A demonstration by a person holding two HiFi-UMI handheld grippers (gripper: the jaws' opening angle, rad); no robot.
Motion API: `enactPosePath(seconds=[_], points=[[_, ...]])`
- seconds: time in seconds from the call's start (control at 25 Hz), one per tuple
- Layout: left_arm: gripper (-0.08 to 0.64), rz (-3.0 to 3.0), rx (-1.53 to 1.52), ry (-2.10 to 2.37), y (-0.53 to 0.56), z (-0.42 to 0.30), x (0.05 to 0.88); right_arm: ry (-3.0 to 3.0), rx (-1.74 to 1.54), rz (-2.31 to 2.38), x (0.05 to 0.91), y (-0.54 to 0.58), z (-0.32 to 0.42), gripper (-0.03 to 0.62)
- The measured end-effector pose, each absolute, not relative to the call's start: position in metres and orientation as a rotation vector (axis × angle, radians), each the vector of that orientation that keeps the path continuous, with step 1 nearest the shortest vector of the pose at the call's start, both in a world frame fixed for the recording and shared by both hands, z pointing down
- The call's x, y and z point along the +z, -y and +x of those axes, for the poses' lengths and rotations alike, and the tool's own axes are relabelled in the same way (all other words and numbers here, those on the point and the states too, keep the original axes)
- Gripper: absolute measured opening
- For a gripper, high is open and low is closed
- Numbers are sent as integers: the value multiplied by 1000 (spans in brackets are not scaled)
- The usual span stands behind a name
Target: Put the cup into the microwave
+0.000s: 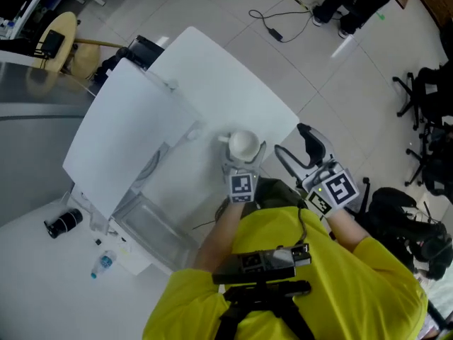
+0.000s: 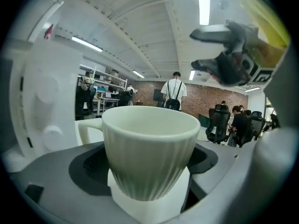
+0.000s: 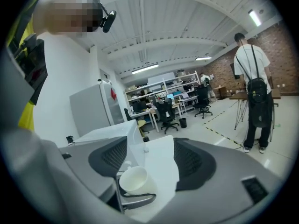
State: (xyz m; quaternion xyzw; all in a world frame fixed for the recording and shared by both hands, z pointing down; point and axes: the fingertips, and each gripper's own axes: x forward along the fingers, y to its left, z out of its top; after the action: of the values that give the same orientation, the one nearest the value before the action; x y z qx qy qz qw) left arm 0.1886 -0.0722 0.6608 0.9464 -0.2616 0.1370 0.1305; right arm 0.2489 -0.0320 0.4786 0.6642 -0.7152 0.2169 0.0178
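**Zero of the real work done so far: cup is lined up but not grabbed**

So the pale, ribbed ceramic cup sits upright on the white worktop, out in the open near the worktop's near edge. It's nowhere near inside the boxy white microwave, which stands to its left. The clear door on the microwave's near side looks to be hanging open, though I can't see the cavity itself.

The left gripper has its jaws spread with the cup sitting right between them. In the left gripper view there's dark pad showing on both sides of the cup, so I'd say the jaws are around it but not squeezing yet. The cup's handle sticks out to the left, toward the microwave.

The right gripper hovers just to the right of the cup, jaws also spread, nothing in them.

My read is that this is the grab step. What's left is pretty much everything: close on the cup, lift it, carry it left to the microwave opening, set it inside and let go. Maybe the door too, if that counts.
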Motion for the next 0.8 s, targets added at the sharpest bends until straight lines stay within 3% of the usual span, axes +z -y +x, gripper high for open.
enactPosePath(seconds=[0.24, 0.28, 0.56, 0.8], points=[[449, 2657, 356, 1091, 79, 77, 598, 2507, 656, 1753, 473, 76, 174, 304], [449, 2609, 354, 1171, 86, 52, 598, 2541, 646, 1696, 475, 84, 157, 268], [451, 2314, 384, 1603, 151, -114, 648, 2680, 636, 1319, 483, 111, 42, 265], [451, 2259, 306, 1751, 227, -169, 656, 2679, 701, 1061, 517, 106, -12, 265]])
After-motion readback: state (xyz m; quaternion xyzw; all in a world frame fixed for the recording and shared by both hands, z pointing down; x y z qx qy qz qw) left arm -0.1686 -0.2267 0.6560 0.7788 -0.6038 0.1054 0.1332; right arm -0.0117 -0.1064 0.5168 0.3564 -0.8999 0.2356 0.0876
